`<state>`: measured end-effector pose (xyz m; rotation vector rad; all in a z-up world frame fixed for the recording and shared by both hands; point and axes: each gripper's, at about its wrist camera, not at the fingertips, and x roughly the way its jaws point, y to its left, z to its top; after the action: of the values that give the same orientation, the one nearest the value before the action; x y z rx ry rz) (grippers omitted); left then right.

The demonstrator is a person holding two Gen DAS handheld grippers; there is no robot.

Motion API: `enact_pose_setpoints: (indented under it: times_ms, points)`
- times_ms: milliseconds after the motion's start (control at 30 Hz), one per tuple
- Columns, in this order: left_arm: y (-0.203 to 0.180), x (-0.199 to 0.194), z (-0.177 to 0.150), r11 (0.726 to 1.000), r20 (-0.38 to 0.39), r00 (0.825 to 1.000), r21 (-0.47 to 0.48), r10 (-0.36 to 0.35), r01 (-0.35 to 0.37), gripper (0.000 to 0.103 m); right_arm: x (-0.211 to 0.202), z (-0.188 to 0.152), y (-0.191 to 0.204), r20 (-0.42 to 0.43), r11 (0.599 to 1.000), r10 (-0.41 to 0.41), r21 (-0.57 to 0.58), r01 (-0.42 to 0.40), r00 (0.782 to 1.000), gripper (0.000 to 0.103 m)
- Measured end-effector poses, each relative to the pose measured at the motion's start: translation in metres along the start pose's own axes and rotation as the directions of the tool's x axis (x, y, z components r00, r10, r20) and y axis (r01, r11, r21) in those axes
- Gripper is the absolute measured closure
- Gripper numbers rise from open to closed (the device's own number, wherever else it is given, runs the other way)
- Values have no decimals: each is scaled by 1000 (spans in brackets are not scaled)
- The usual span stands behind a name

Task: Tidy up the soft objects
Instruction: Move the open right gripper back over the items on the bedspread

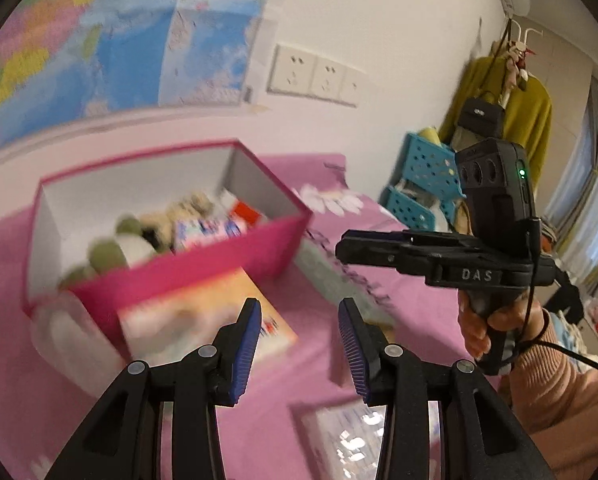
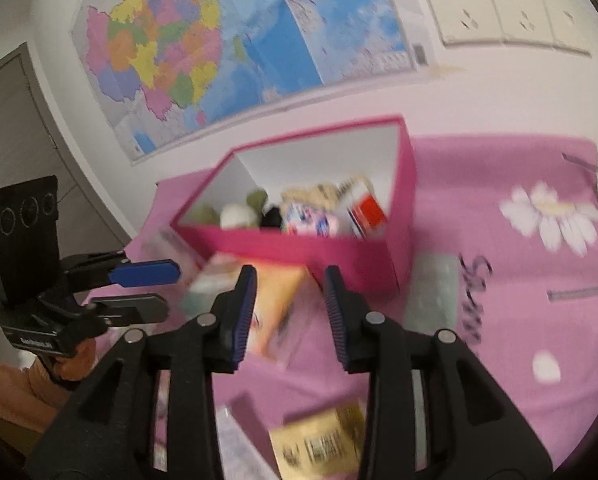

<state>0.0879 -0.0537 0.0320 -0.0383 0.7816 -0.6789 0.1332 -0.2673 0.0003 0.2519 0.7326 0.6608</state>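
Both grippers — left gripper point(image 1: 299, 312) and right gripper point(image 2: 287, 280) — are hovering unclenched, empty, before the open magenta cardboard box point(image 2: 299, 246), probably holding plush toys point(image 2: 239, 212) already; an orange-white flat packet point(image 2: 275, 300) is lying just beside it.

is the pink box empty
No, the pink box already holds several things, among them plush toys and small packets.

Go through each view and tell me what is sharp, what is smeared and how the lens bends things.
Left wrist view: the left gripper is crisp; the open pink cardboard box is smeared; dark lens rim at the corners. Right wrist view: the right gripper is sharp; the yellow printed packet and box are blurred; the coloured wall map bows.
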Motion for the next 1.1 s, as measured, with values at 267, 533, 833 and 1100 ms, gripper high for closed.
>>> enact_pose_setpoints:
  times_ms: [267, 533, 833, 1100]
  points:
    - [-22, 37, -36, 993, -140, 983, -39, -120, 115, 62, -6, -46, -35, -78, 989, -49, 134, 59, 996, 65]
    - [-41, 75, -52, 978, -268, 941, -65, -209, 199, 62, -4, -70, -46, -129, 983, -57, 168, 79, 990, 59]
    - [-48, 82, -62, 975, -311, 925, -87, -220, 202, 62, 1, -82, -49, -139, 976, -47, 205, 76, 989, 59]
    - [-27, 92, -53, 978, -302, 935, -154, -185, 144, 63, 5, -84, -40, -156, 968, -27, 242, 65, 987, 59]
